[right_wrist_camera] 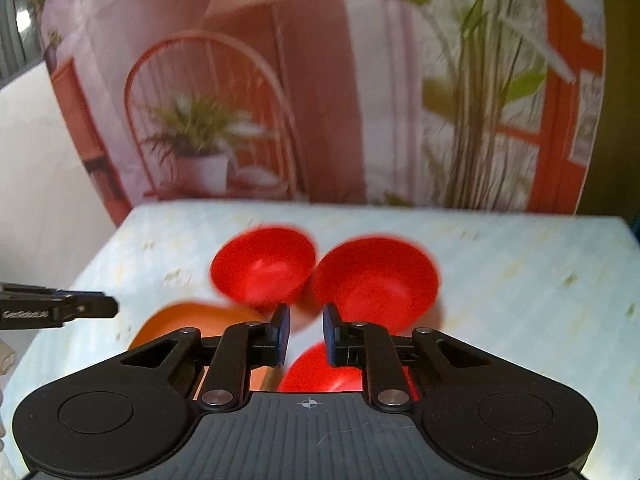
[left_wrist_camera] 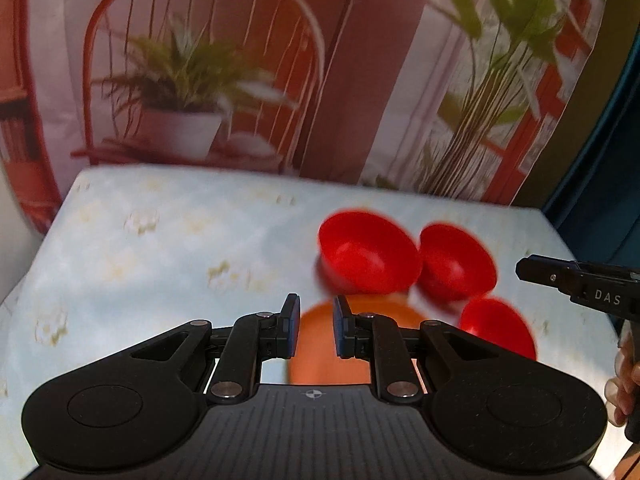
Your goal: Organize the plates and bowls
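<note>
Three red bowls stand close together on the table: a far left bowl (left_wrist_camera: pixel 368 256) (right_wrist_camera: pixel 264 268), a far right bowl (left_wrist_camera: pixel 456 264) (right_wrist_camera: pixel 376 276) and a near bowl (left_wrist_camera: pixel 496 328) (right_wrist_camera: pixel 320 368). An orange plate (left_wrist_camera: pixel 316 340) (right_wrist_camera: pixel 180 320) lies just left of the near bowl. My left gripper (left_wrist_camera: pixel 316 304) hovers above the plate, its jaws nearly together with nothing between them. My right gripper (right_wrist_camera: pixel 306 314) hangs over the near bowl with a narrow gap between its pads, empty. Each view also shows the other gripper's tip (left_wrist_camera: pixel 524 270) (right_wrist_camera: pixel 112 306) at the side.
The table (left_wrist_camera: pixel 160 248) wears a pale blue cloth with faint flowers; its left half holds only the cloth. A printed backdrop (left_wrist_camera: pixel 200 80) of a chair and potted plants stands right behind the far edge. A person's hand (left_wrist_camera: pixel 624 384) holds the right gripper.
</note>
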The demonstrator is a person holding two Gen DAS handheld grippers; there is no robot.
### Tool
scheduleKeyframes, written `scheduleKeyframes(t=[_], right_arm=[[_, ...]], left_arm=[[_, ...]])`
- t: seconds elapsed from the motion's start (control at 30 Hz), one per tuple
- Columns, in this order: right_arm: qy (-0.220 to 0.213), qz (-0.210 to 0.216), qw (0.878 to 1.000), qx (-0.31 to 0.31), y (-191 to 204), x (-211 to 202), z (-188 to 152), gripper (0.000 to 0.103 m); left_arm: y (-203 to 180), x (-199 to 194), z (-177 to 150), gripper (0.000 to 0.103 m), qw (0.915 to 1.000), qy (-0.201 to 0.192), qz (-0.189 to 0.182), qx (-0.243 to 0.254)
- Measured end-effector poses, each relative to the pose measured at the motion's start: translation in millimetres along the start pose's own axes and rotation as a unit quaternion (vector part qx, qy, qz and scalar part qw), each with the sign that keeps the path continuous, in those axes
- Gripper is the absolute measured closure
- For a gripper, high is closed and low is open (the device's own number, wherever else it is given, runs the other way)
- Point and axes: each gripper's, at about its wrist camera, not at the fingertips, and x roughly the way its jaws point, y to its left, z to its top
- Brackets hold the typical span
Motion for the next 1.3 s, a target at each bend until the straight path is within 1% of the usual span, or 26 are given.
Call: scheduleKeyframes(t=[0.13, 0.23, 0.33, 0.5, 0.6, 0.67, 0.73, 0.9, 1.03, 1.17, 1.3], right_arm=[[-0.036, -0.002, 0.999, -0.01, -14.3, -4.0, 19.4, 0.086], [-0.037, 0.004, 0.999, -0.004, -21.6, 4.7, 25.8, 0.086], [-0.025, 0.008, 1.0, -0.006, -23.6, 21.9, 28.6, 0.086], [-0.007, 0.015, 1.0, -0.015, -17.7, 56.0, 36.0, 0.086], [-0.003, 0.023, 1.0, -0.012, -14.3, 77.8, 42.6, 0.086], [-0.003, 0.031, 0.999, -0.009, -10.9, 93.3, 45.9, 0.086], [0.002, 0.028, 0.999, -0.014, -6.2, 108.3, 48.1, 0.086], [0.03, 0.028, 0.999, -0.035, 5.5, 142.8, 48.7, 0.086], [0.049, 0.02, 0.997, -0.049, 10.2, 159.1, 46.4, 0.086], [0.066, 0.026, 0.997, -0.04, 9.2, 167.4, 40.3, 0.086], [0.071, 0.027, 0.996, -0.039, 8.2, 171.9, 37.4, 0.087]], left_arm=[[-10.7, 0.8, 27.0, 0.085, 0.9999, -0.012, 0.004, 0.009], [-21.0, 11.8, 41.2, 0.085, 0.9995, -0.011, 0.009, 0.029], [-21.4, 34.5, 47.1, 0.085, 0.9998, 0.002, 0.007, 0.02], [-15.5, 77.2, 41.7, 0.085, 0.9995, 0.031, -0.001, -0.004], [-12.3, 100.4, 36.7, 0.085, 0.9982, 0.05, 0.004, -0.033], [-9.8, 113.0, 32.3, 0.085, 0.9973, 0.059, 0.014, -0.042], [-4.7, 121.6, 29.7, 0.085, 0.9964, 0.065, 0.017, -0.052], [9.8, 130.1, 22.3, 0.084, 0.9941, 0.074, -0.012, -0.079], [15.3, 133.2, 17.9, 0.085, 0.9898, 0.08, -0.039, -0.111], [18.0, 135.0, 13.9, 0.085, 0.9875, 0.081, -0.05, -0.125], [17.8, 136.5, 13.5, 0.086, 0.9868, 0.081, -0.056, -0.129]])
